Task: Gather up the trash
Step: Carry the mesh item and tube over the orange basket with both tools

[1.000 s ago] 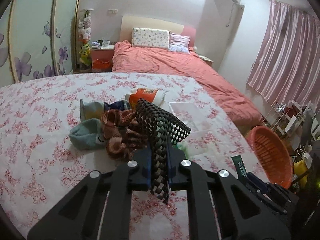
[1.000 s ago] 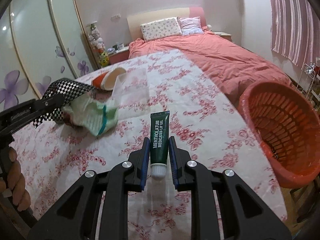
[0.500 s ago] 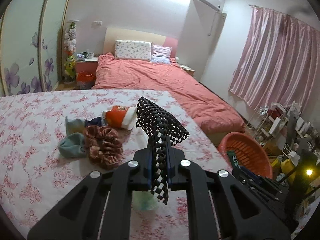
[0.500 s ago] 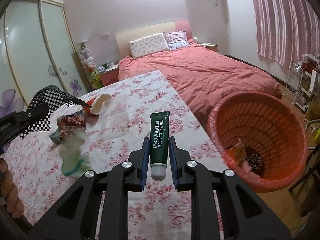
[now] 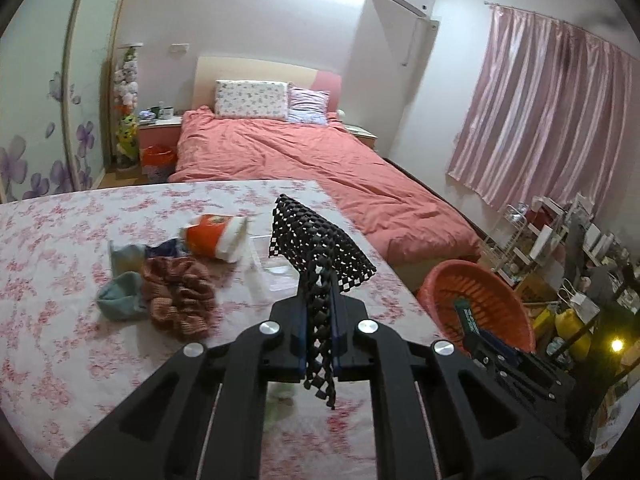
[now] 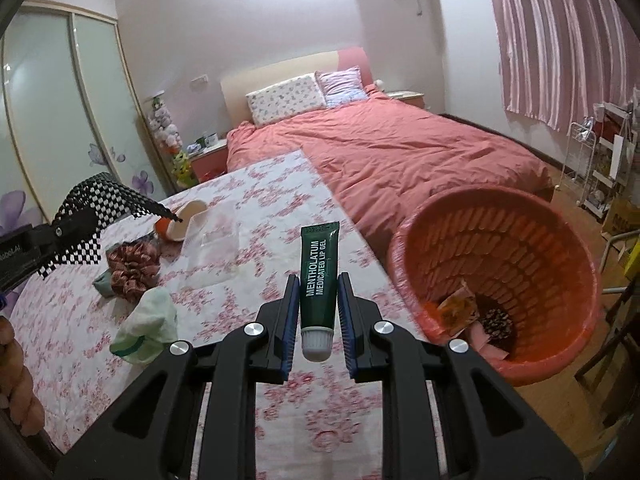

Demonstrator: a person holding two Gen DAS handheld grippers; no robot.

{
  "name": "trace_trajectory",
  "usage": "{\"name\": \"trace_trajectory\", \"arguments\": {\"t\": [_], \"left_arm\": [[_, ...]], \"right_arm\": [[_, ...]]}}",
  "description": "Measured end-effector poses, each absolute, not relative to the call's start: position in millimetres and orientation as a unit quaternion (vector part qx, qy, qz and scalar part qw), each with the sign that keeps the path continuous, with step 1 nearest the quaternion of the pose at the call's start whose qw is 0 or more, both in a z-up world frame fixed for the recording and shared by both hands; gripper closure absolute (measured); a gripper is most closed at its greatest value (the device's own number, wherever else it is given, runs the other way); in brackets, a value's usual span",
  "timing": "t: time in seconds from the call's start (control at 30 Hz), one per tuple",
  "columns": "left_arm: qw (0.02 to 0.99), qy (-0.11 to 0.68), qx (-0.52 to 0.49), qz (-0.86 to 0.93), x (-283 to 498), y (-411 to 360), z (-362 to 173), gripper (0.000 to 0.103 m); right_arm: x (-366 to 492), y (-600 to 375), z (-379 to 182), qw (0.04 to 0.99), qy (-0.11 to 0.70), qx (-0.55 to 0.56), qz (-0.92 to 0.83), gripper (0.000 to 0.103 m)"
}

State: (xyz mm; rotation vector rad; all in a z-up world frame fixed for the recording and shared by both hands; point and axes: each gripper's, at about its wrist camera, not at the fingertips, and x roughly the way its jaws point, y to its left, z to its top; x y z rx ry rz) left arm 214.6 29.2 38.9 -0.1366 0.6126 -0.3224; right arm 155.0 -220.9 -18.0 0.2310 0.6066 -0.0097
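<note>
Upright, lip gel tube (image 6: 320,276) cap-down in right gripper (image 6: 319,322), beside basket (image 6: 496,276)

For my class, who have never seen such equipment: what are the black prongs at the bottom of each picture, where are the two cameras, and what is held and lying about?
There is no robot. A person holds a two-finger gripper in each hand, and a fisheye camera on each looks forward along its fingers, so the black prongs are the grippers themselves.

In the left view, the left gripper is shut on a black mesh. In the right view, the right gripper is shut on a green lip gel tube, cap toward the camera.

On the flowered table lie a brown scrunchie, a pale green cloth, an orange and white cup on its side, and a clear plastic tray. Beside the table stands an orange basket with some wrappers already inside.
</note>
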Motion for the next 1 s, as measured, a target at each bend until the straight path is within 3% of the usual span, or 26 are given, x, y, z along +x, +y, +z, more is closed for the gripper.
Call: {"name": "trace_trajectory", "arguments": {"t": [1.0], "left_arm": [[0.886, 0.339, -0.020, -0.317, 227.9, -164.3, -3.7, 0.094]], "right_arm": [[143.1, -355.2, -18.2, 0.948, 0.233, 0.175, -0.127, 0.083]]}}
